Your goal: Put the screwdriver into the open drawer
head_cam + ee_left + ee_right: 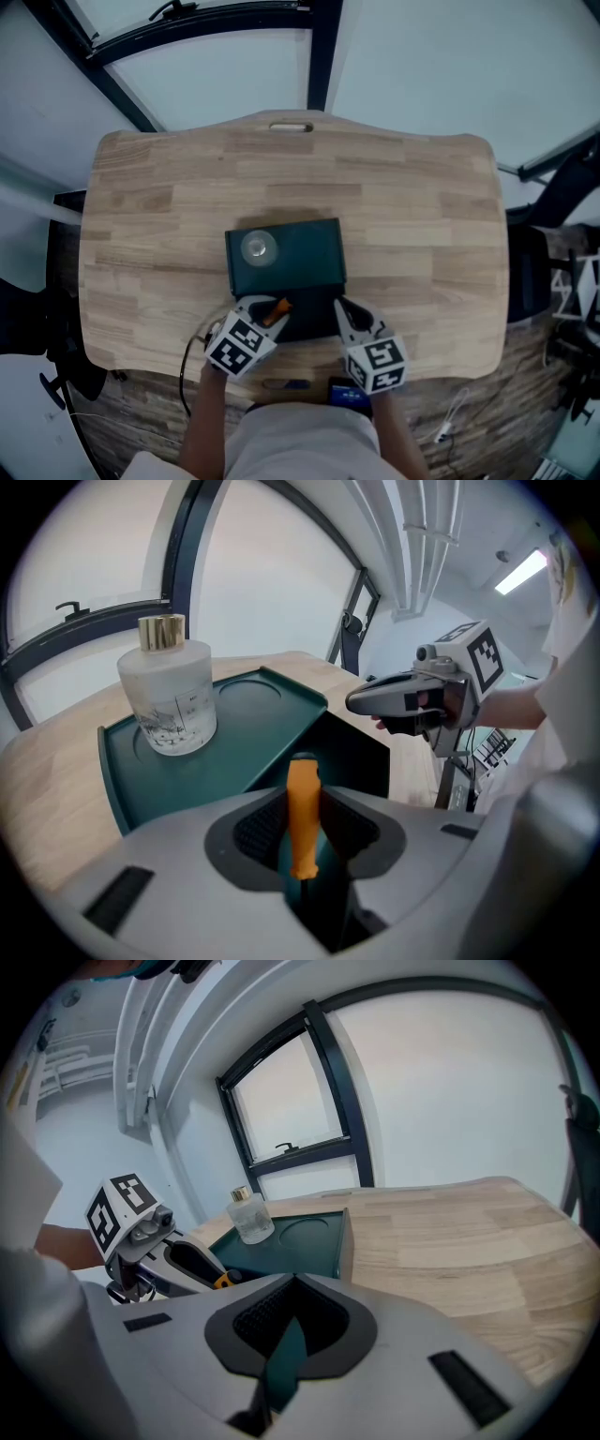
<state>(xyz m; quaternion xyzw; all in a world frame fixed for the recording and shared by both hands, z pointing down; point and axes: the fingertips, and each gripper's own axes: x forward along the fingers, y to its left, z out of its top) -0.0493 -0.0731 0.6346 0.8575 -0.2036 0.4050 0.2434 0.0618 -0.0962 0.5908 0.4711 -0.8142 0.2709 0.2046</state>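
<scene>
1. Screwdriver: its orange handle is pinched between the jaws of the left gripper. The handle's end points away from the person towards the drawer, and the dark shaft runs back under the jaws.
2. The drawer stands pulled out from the near side of the green box, towards the person, and its dark inside is open from above. What lies in it cannot be made out.
3. The right gripper is closed on a thin teal edge, which I take to be the drawer's near wall. It seems to be steadying the drawer or holding it open.
4. In the head view the left gripper hovers at the drawer's left near corner, and the screwdriver sits over the opening, not yet down inside it.
5. A glass bottle with a gold cap stands on top of the box, well clear of the opening. The wooden table around the box is otherwise bare.
6. Done, as I judge it: the drawer is open, the tool is picked up and it has been carried to the mouth of the drawer.
7. Left to do: lower the screwdriver into the drawer, let the left jaws part so that it lies on the bottom, and draw the gripper back
</scene>
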